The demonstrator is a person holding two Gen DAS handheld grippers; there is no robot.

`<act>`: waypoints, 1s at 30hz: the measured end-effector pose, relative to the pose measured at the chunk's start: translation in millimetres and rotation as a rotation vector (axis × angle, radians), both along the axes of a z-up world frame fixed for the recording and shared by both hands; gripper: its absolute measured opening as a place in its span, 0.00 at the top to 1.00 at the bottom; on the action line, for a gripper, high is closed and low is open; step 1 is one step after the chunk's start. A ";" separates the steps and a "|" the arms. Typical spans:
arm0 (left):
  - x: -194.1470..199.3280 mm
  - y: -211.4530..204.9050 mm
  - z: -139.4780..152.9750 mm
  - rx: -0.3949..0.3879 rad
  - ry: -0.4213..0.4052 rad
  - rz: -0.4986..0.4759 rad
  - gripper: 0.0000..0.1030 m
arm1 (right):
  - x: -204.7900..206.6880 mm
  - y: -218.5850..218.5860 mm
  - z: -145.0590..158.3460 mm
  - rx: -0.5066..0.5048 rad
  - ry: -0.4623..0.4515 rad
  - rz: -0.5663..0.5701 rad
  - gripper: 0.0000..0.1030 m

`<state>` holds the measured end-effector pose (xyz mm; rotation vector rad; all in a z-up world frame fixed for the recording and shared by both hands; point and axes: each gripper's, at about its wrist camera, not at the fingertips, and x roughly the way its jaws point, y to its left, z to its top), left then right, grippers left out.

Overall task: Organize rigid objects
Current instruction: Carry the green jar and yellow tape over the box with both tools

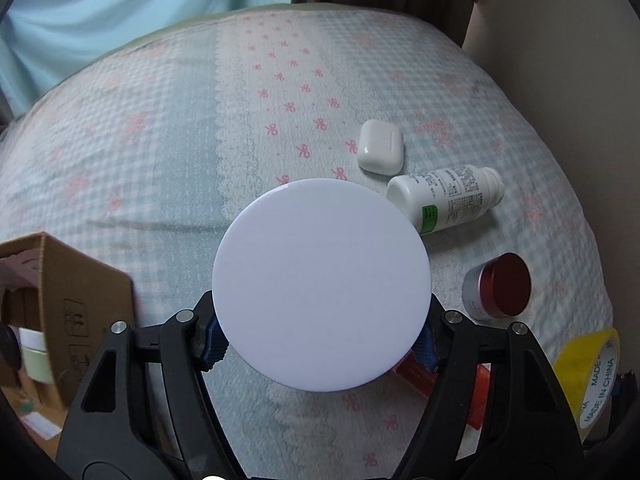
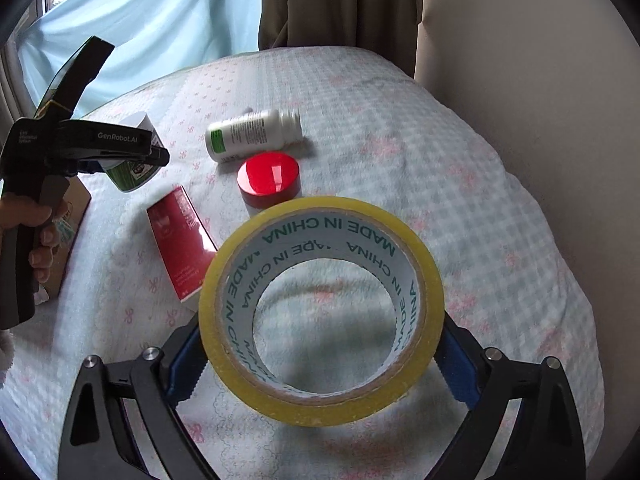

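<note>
**Both tools loaded above the bed**

While the left tool [image 1: 322, 344] pinches a white-lidded jar [image 1: 322, 284] between its blue pads [image 1: 212, 346], the right tool [image 2: 322, 364] clamps a roll of yellow tape [image 2: 322, 312] across its outer rim, the roll's hole facing the camera and the print "MADE IN CHINA" running round its core. Both are held up over a bed [image 1: 160, 128] covered in pale blue check with pink bows.

From the right wrist view the left tool [image 2: 158, 158] shows from the side, its jar carrying a green and white label, and the person's left hand [image 2: 38, 236] wraps the black handle. A cardboard box [image 1: 76, 296] sits at the bed's left edge, close beside that tool, with a pale jar visible inside.

On the quilt lie the remaining things: a white earbud case [image 1: 380, 146], just beside it a white pill bottle [image 1: 448, 198] on its side with no cap on its threaded neck, and nearer to the right a small jar with a red lid [image 1: 498, 286]. A red carton [image 2: 182, 246] lies flat near the middle, partly behind the tape in the right view. Brown curtains [image 2: 340, 4] and a pale blue sheet [image 2: 160, 12] hang behind the bed.
</note>
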<state>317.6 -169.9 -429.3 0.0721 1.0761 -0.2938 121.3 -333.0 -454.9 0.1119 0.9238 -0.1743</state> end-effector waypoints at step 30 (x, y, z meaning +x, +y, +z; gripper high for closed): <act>-129.8 244.4 227.9 -0.088 -0.095 0.356 0.33 | 49.2 163.5 266.7 0.103 -0.162 0.397 0.07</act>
